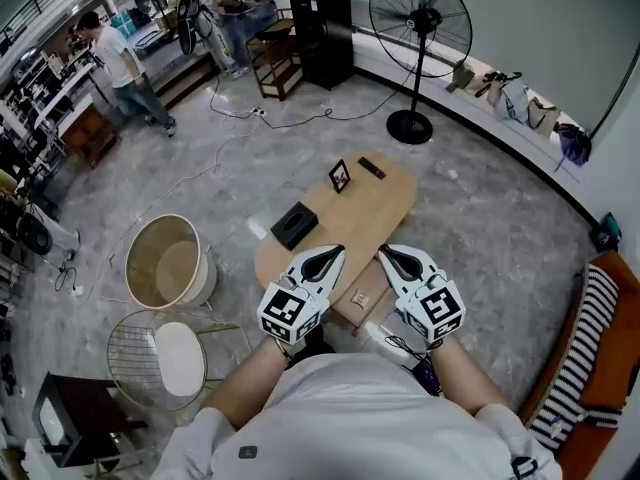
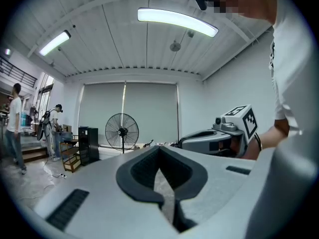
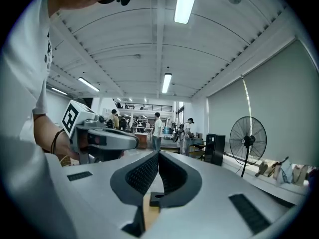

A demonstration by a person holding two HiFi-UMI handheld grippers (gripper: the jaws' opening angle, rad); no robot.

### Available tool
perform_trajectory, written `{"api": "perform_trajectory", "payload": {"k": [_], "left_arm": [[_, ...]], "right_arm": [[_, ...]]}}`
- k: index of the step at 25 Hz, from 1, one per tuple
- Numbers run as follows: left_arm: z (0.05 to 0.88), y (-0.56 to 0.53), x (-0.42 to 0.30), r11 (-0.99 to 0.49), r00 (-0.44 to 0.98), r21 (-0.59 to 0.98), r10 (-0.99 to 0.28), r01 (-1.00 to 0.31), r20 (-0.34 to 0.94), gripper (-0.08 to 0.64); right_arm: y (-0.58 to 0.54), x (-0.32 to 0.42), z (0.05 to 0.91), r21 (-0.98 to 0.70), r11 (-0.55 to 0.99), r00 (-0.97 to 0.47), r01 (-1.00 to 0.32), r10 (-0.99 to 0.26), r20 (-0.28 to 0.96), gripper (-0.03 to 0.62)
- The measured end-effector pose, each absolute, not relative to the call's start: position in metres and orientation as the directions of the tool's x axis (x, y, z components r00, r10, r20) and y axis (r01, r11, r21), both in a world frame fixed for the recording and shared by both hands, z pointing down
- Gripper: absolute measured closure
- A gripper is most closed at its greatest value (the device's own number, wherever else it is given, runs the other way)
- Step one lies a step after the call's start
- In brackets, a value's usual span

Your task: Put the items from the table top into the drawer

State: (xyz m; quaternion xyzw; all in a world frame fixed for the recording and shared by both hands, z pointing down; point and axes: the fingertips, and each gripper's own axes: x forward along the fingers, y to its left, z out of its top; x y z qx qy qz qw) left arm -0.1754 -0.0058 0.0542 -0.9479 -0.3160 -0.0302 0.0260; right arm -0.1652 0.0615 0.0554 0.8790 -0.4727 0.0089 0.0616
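On the oval wooden table [image 1: 380,213] lie a black box [image 1: 294,225], a small picture frame [image 1: 340,176] and a black remote [image 1: 371,167]. Under the table's near edge shows a light wooden drawer front [image 1: 362,296], between my two grippers. My left gripper [image 1: 335,252] [image 2: 159,149] is held level above the near edge, shut with nothing in it. My right gripper [image 1: 386,252] [image 3: 158,154] hangs beside it, also shut and empty. Both gripper views look out level across the room, so neither shows the table.
A round beige tub [image 1: 170,260] and a wire chair with a white cushion [image 1: 175,358] stand left of the table. A standing fan [image 1: 420,18] and a black cabinet [image 1: 322,33] are beyond it. A person [image 1: 120,68] stands far left. A striped cloth [image 1: 590,358] lies at the right.
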Motion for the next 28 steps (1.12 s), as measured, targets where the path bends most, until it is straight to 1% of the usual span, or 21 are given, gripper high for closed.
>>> {"api": "perform_trajectory", "payload": {"k": [7, 13, 21, 28], "left_arm": [[0.048, 0.046, -0.196, -0.798, 0.797, -0.012, 0.6, 0.602, 0.062, 0.551], [0.045, 0.092, -0.198, -0.757, 0.755, 0.006, 0.652, 0.653, 0.068, 0.551], [0.044, 0.121, -0.163, -0.706, 0.703, 0.022, 0.708, 0.708, 0.073, 0.551], [0.046, 0.096, -0.118, -0.706, 0.704, 0.022, 0.708, 0.708, 0.063, 0.551]], "right_arm": [[0.123, -0.195, 0.054, 0.092, -0.563, 0.57, -0.821, -0.816, 0.094, 0.565], [0.175, -0.204, 0.054, 0.068, -0.627, 0.631, -0.776, -0.768, 0.113, 0.565], [0.198, -0.178, 0.053, 0.057, -0.673, 0.674, -0.737, -0.728, 0.124, 0.565], [0.174, -0.127, 0.053, 0.069, -0.668, 0.67, -0.741, -0.731, 0.127, 0.565]]}}
